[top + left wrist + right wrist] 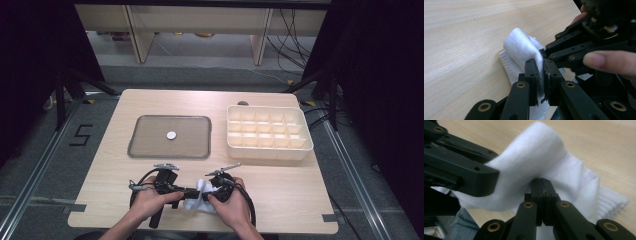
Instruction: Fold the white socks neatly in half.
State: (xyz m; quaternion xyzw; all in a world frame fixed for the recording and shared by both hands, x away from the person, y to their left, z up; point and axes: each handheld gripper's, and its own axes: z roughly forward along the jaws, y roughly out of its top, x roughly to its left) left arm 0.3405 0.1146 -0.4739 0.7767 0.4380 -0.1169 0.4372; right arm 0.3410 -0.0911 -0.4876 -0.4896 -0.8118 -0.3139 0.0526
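- White sock [199, 196] sits at the near edge of the counter [150, 175], bunched between the two grippers; part of it lies on the wood, part is lifted into a fold.
- Left gripper [541, 75]: fingers [531, 75] pressed together on a fold of the sock, white fabric squeezed between the pads.
- Right gripper [541, 195]: fingers [549, 195] closed tight on the sock; cloth drapes over and around the tips. Ribbed cuff lies flat on the counter to the right in this gripper's view.
- The two grippers meet head-on over the sock, tips just beside each other in the high view.
- Farther back on the counter: grey tray [145, 145] holding a small white disc [171, 135]; cream divided box [270, 147] to its right. Both well apart from the sock.
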